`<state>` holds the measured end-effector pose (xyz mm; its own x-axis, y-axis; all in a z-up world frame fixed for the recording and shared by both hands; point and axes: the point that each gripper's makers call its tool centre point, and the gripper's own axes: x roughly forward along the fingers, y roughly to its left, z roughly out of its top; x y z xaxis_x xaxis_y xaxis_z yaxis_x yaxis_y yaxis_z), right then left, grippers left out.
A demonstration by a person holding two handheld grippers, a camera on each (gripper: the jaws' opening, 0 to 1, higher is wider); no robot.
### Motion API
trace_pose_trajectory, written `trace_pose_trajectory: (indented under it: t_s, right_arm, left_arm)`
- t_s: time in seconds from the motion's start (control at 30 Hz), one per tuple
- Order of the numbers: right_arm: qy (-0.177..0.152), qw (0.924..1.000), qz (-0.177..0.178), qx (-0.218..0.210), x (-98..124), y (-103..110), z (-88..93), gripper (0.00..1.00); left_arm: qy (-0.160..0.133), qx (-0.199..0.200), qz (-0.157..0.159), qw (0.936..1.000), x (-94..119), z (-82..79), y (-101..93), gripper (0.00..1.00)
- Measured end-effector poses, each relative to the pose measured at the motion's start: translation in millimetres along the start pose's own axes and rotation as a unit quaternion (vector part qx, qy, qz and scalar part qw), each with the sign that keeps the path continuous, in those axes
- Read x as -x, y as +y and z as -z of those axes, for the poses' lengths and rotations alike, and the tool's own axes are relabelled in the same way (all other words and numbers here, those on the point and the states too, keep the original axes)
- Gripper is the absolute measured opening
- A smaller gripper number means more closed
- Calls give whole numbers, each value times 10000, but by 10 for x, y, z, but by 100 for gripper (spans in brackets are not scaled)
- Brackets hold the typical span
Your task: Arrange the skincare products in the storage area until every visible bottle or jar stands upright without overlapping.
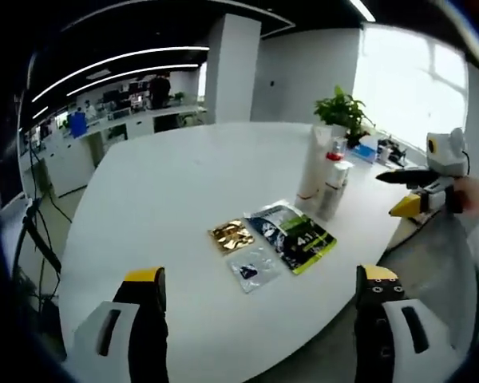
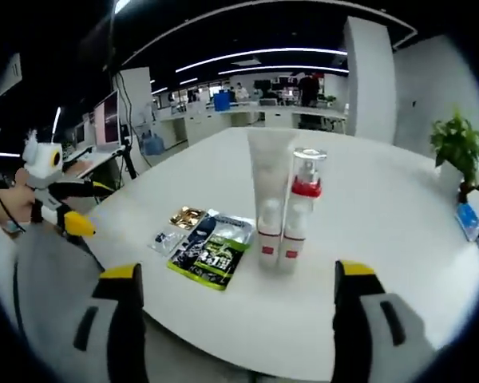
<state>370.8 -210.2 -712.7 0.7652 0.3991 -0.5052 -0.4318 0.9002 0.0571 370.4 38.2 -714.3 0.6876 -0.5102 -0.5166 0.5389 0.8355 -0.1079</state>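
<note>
Right now both grippers hover off the near edge of a white round tabletop (image 1: 184, 191), nothing held. Left gripper (image 1: 259, 291): jaws spread wide, yellow tips, empty; lower parts cut off by frame bottom. Right gripper (image 2: 235, 287): jaws also wide apart & empty, bases cut off likewise.

Skincare items stand upright mid-table, touching or nearly so: a tall white tube (image 2: 270, 199) standing on its cap, & just beside it a clear pump bottle (image 2: 297, 209) w/ red collar. Small red marks low on both; text too small to read. In the left gripper view the same pair sits at right of centre, tube (image 1: 314, 163) partly overlapping the bottle (image 1: 334, 187), so can't tell the gap btwn them there.

Flat on the tabletop near them: a dark & green sachet (image 2: 210, 251), a gold foil packet (image 2: 187, 216), a small clear packet (image 2: 164, 239) w/ something dark inside, contents unclear. Packets lie close together; sachet & clear packet may touch at edges, hard to say.

Potted plant (image 1: 345, 112) at the far rim, pot hidden behind the tube. Blue item by it, blurred. Each view catches the other gripper at its side edge, partly cropped. Office desks behind, too distant to make out.
</note>
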Motion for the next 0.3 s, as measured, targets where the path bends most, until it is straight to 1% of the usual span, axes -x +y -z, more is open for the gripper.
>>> trace_pose_trajectory:
  t_s: [0.07,0.13,0.23,0.3]
  right_arm:
    - [-7,9999,43,-108,30,-27,32,100]
    - [-82,9998,97,-177,24,-35,-3,100]
    - [7,9998,122,-179,-1,-40,35,100]
    - [1,9999,138,-103,-1,-35,37,100]
  left_arm:
    - [-208,-78,8,9998,22,-83,-18,97]
    - [-195,-57,0,9998,17,-69,-1,97]
    - [-173,30,-76,9998,19,-54,49,97]
    - [-175,42,-115,9998,24,-54,59,97]
